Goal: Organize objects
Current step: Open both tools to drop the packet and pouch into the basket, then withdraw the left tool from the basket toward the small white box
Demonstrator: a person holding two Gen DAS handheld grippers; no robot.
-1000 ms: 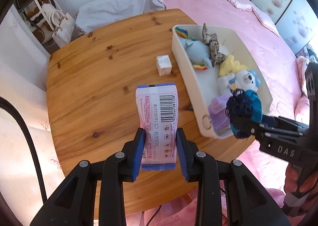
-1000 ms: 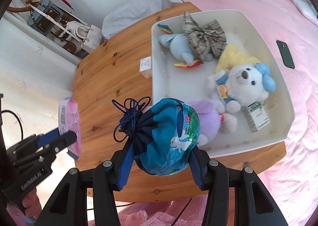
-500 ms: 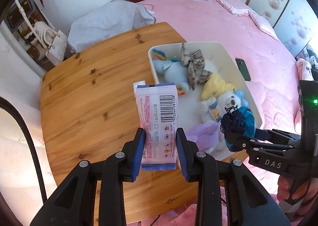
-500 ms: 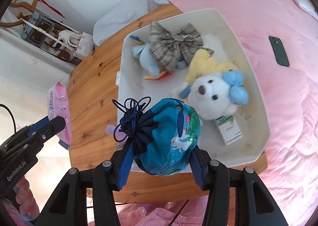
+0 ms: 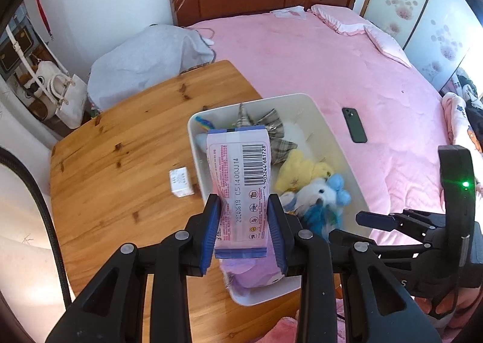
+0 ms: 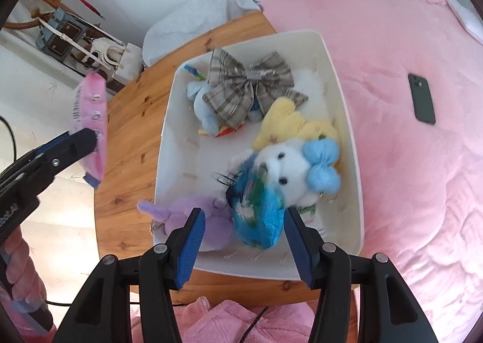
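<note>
My left gripper [image 5: 243, 232] is shut on a pink tissue pack [image 5: 240, 189] with a barcode, held above the near left part of the white bin [image 5: 329, 128]. My right gripper [image 6: 241, 243] is open over the bin's near end [image 6: 259, 267]. The blue drawstring pouch [image 6: 258, 213] is blurred between its fingers, free of them, above a purple plush [image 6: 193, 216] and a white bear [image 6: 289, 171]. The bin also holds a plaid bow [image 6: 244, 89], a blue plush [image 6: 200, 104] and a yellow plush [image 6: 289, 122]. The left gripper with the pack shows in the right wrist view [image 6: 87, 137].
The bin sits on a round wooden table [image 5: 120, 161] next to a pink bed [image 5: 332, 65]. A small white box [image 5: 180, 183] lies on the table left of the bin. A dark phone [image 5: 354, 125] lies on the bed. Bags [image 5: 60, 92] stand by the wall.
My right gripper has opened and let go of the blue pouch, which drops into the bin. My left gripper has moved right, over the bin, with the tissue pack.
</note>
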